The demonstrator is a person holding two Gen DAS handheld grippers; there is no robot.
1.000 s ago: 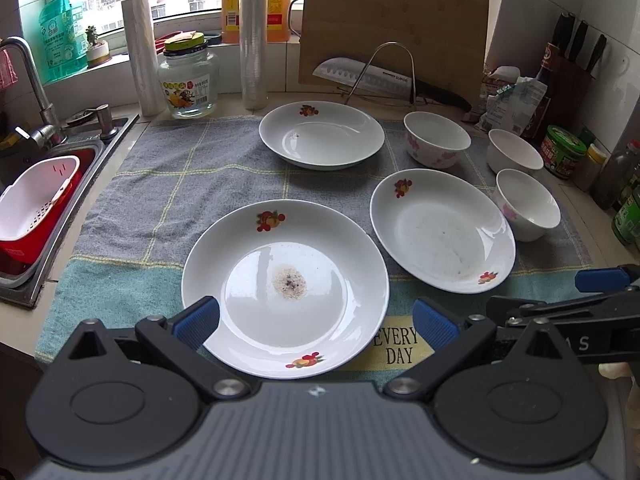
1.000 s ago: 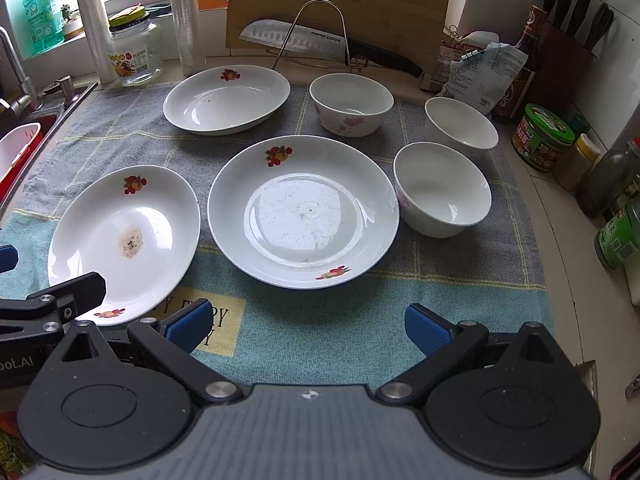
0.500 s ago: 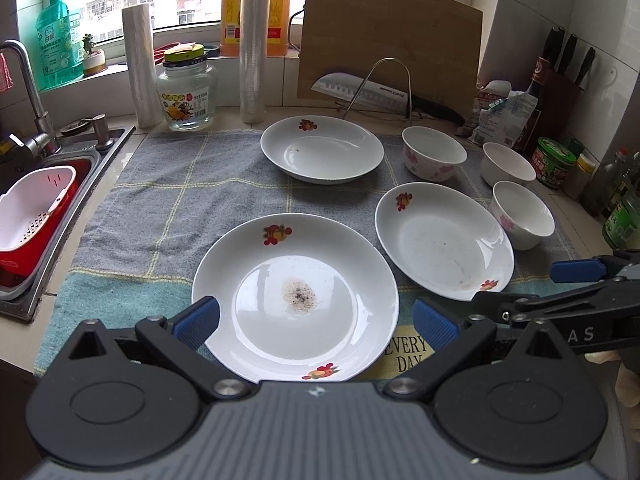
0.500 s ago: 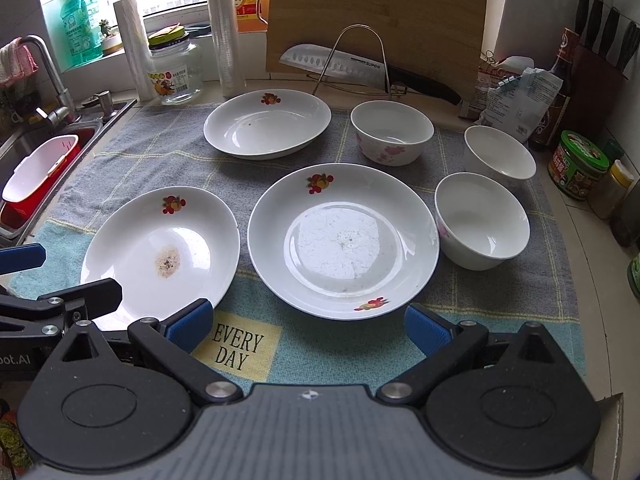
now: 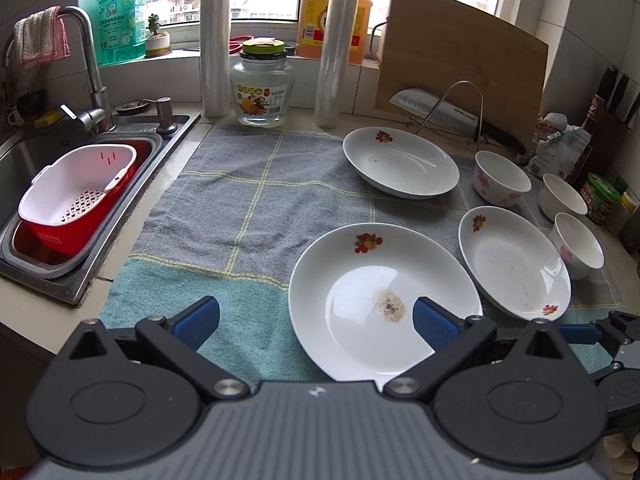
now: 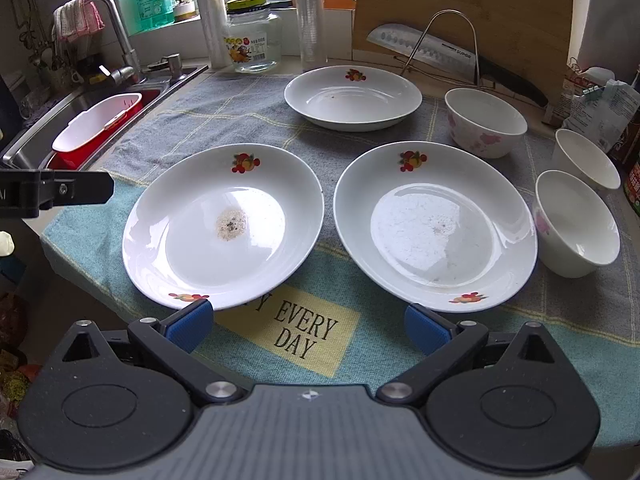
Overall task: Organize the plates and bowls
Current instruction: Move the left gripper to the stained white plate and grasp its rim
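Observation:
Three white fruit-print plates and three white bowls lie on a checked towel [image 5: 248, 200]. The stained plate [image 5: 384, 300] is nearest me, its near rim under the right finger [image 5: 434, 322] of my open, empty left gripper [image 5: 316, 322]. A second plate [image 5: 514, 264] lies to its right and a third plate [image 5: 400, 162] behind. The bowls [image 5: 502, 178] [image 5: 562, 196] [image 5: 578, 246] stand at the right. My right gripper [image 6: 308, 326] is open and empty, just short of the stained plate [image 6: 224, 224] and the second plate [image 6: 434, 226].
A sink [image 5: 24, 148] holding a red-and-white colander [image 5: 76, 196] and a tap [image 5: 86, 64] is on the left. A glass jar [image 5: 262, 84], two rolls, a cutting board [image 5: 460, 64] and a cleaver [image 5: 432, 110] on a wire rack line the back. Jars crowd the right edge.
Both grippers have shifted left and pulled back a little. The stained plate now sits right of centre in the left wrist view. Both stay open and no dish has moved.

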